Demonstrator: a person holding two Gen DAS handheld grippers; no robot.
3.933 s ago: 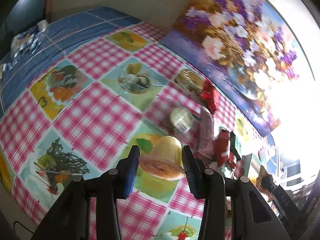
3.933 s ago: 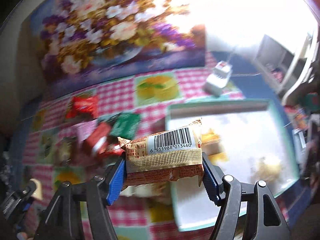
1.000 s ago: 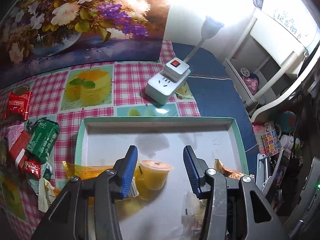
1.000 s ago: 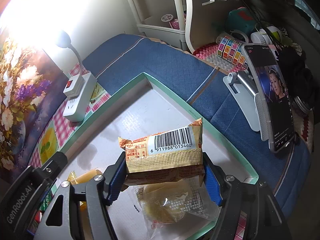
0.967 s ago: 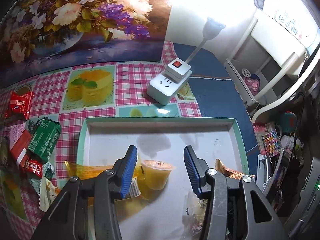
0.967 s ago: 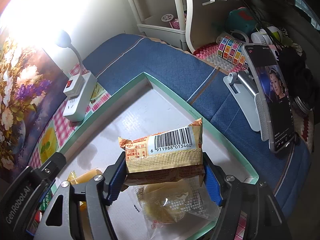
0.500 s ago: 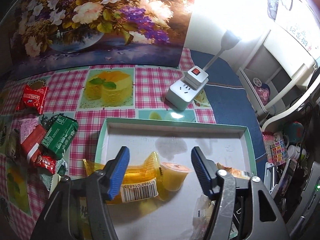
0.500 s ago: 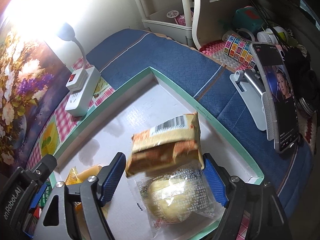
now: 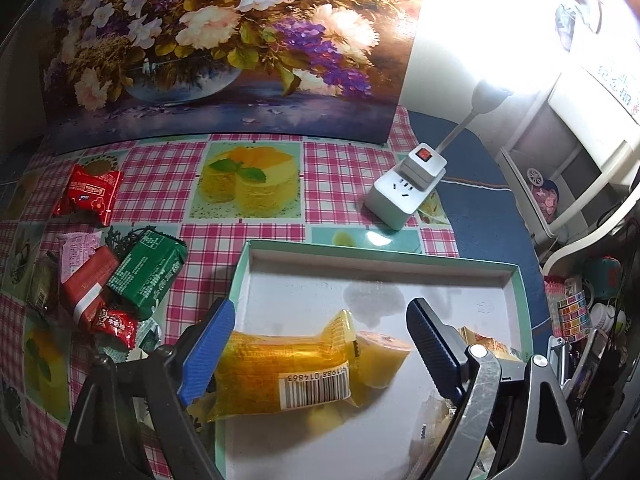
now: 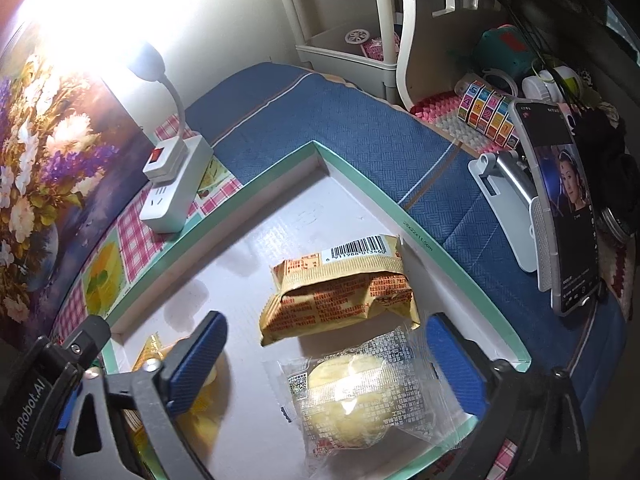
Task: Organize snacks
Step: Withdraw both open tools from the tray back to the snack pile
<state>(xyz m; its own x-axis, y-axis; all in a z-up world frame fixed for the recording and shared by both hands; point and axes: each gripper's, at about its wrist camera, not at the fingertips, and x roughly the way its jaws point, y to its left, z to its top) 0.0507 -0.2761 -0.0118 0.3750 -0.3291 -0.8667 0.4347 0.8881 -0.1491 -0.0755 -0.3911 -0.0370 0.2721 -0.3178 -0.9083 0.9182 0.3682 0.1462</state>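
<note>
While the left gripper (image 9: 316,344) hangs over the shallow, mint-rimmed cardboard tray (image 9: 372,254), its ribbed blue jaws have just been opening and now stand wide, holding nothing. Between them, resting on the tray's matte white floor, lies a glossy yellow packet (image 9: 280,368) with a barcode strip, and touching its right end a small tapered jelly cup (image 9: 380,360) tipped on its side, clear of both pads. Left of the tray, on the slick pink-checked tablecloth (image 9: 160,168), there's a loose heap of crinkly wrappers: a green foil pack (image 9: 148,274), a red bar (image 9: 90,284), and a red pouch (image 9: 90,194) a little apart. A boxy white power strip (image 9: 404,196) sits beyond the tray's far wall, in front of a flower painting (image 9: 224,48).

Over to the right wrist view: the right gripper (image 10: 324,350) also has its jaws spread fully after just opening, gripping nothing. A tan, pillow-shaped snack pack (image 10: 340,292) with red print and a barcode lies on the tray floor near the far rim (image 10: 440,248), ahead of the jaws. Just beside it, between the blue pads, sits a clear crinkled bag with a round pale bun (image 10: 348,400) inside. A phone (image 10: 560,216) leans upright on a stand over woven blue cloth (image 10: 320,120).
</note>
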